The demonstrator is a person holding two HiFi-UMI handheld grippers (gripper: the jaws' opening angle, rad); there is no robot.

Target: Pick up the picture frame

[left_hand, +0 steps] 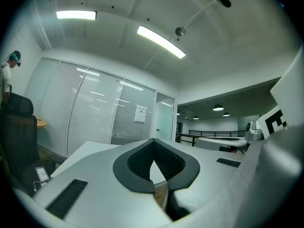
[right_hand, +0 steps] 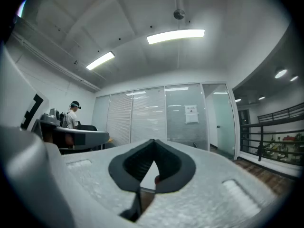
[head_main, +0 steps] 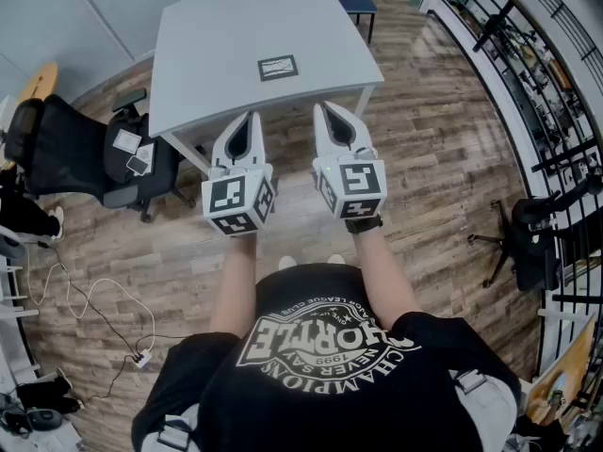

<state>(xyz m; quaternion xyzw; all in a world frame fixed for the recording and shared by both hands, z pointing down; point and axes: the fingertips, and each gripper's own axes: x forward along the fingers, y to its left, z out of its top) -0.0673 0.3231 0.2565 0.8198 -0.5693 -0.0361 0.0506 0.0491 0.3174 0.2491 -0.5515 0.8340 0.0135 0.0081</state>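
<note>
A small dark-rimmed picture frame [head_main: 278, 67] lies flat near the front of a grey table [head_main: 217, 55] in the head view. My left gripper [head_main: 247, 121] and right gripper [head_main: 329, 113] are held side by side at the table's near edge, short of the frame and pointing level toward it. Both are shut with nothing between their jaws. In the left gripper view my left gripper [left_hand: 153, 163] shows closed tips, with the tabletop behind. The right gripper view shows my right gripper [right_hand: 151, 167] closed too. The frame is not visible in either gripper view.
A black office chair [head_main: 89, 153] with papers stands left of the table. Another black chair [head_main: 528, 238] sits at the right by a railing [head_main: 528, 73]. A blue chair [head_main: 358, 3] is behind the table. Cables [head_main: 104, 328] lie on the wooden floor. A person [right_hand: 73, 115] stands far off.
</note>
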